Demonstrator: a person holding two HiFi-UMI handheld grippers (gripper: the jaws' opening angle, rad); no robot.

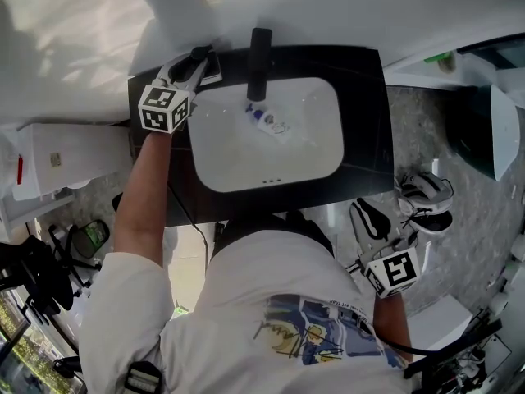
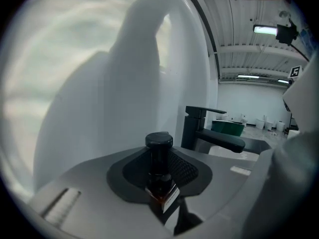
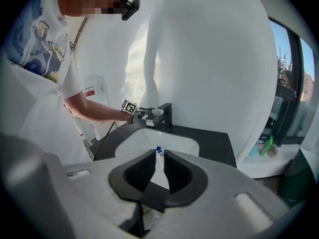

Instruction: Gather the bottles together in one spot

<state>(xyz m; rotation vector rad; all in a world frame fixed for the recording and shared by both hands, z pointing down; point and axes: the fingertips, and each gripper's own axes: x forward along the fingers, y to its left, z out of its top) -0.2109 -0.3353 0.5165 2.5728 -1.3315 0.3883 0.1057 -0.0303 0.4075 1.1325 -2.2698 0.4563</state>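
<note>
While the left hand-held gripper (image 1: pixel 197 64) sits at the upper left corner of the black surface (image 1: pixel 369 121), it clamps a dark capped bottle (image 2: pixel 159 156) whose base is hidden by the jaws. Below the faucet (image 1: pixel 259 52), a blue-capped bottle (image 1: pixel 271 121) lies in the white sink (image 1: pixel 328 97), its label unreadable. At lower right, the right hand-held gripper (image 3: pixel 158 158) stands narrowly parted, empty.

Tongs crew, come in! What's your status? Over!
Left tongs gripping dark bottle near faucet. Right tongs empty, open. White bottle lying in sink. Nothing blocking.
</note>
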